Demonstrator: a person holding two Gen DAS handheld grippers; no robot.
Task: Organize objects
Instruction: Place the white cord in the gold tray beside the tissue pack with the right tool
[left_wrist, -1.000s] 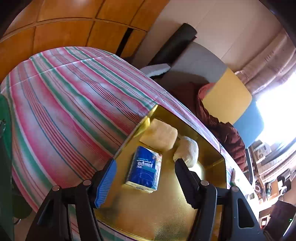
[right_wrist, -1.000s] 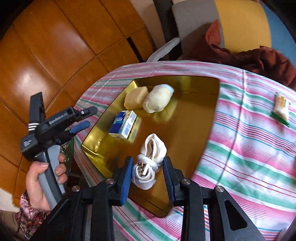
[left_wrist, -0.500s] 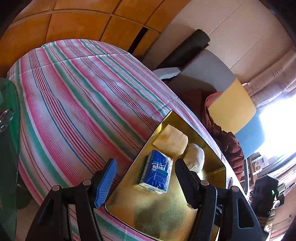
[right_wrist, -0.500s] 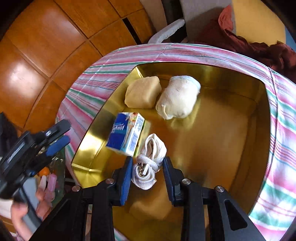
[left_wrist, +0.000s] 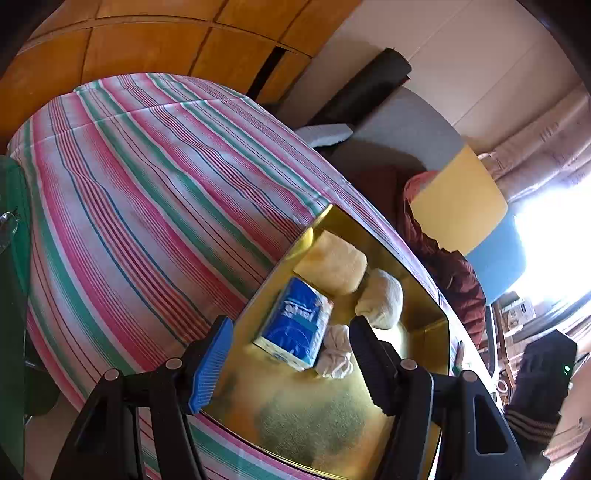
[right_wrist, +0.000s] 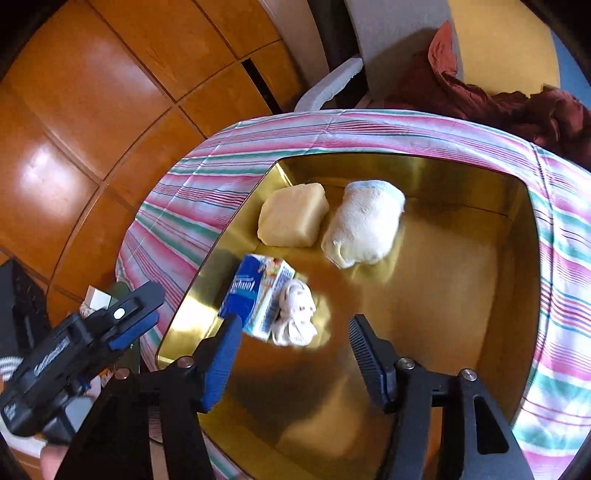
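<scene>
A: What's hidden or hard to read?

B: Right wrist view: the cord (right_wrist: 295, 317) is blurred, a white bundle; its details don't resolve. The gold tray (right_wrist: 461, 302) is cut off at the bottom by the gripper's frame. The left gripper (right_wrist: 122, 317) shows in the lower left, partly out of frame, with only a bit of the hand under it at the bottom edge.

A: And the left wrist view?

B: The tray's near corner is behind the gripper's arms, and the right-hand jaw covers part of the cord (left_wrist: 334, 350). The window at right is blown out white. The striped cloth (left_wrist: 147, 206) covers the surface, so what's beneath it can't be told.

A: The jaws?

B: The right gripper (right_wrist: 291, 354) has just been opening; the jaws stand about half apart, pads clear of everything, with the cord lying just ahead of them on the tray. The left gripper (left_wrist: 288, 365) is open fairly wide and holds nothing, hanging over the tray's near corner.

A: Where do the things sit?

B: All in the tray. The cord touches the blue tissue pack (right_wrist: 255, 291), centre-left of the right wrist frame. Above them lie a yellow sponge (right_wrist: 293, 221) and a cream cloth roll (right_wrist: 364, 229) with a pale blue end, side by side and close together. The rest of the tray is bare gold.
</scene>
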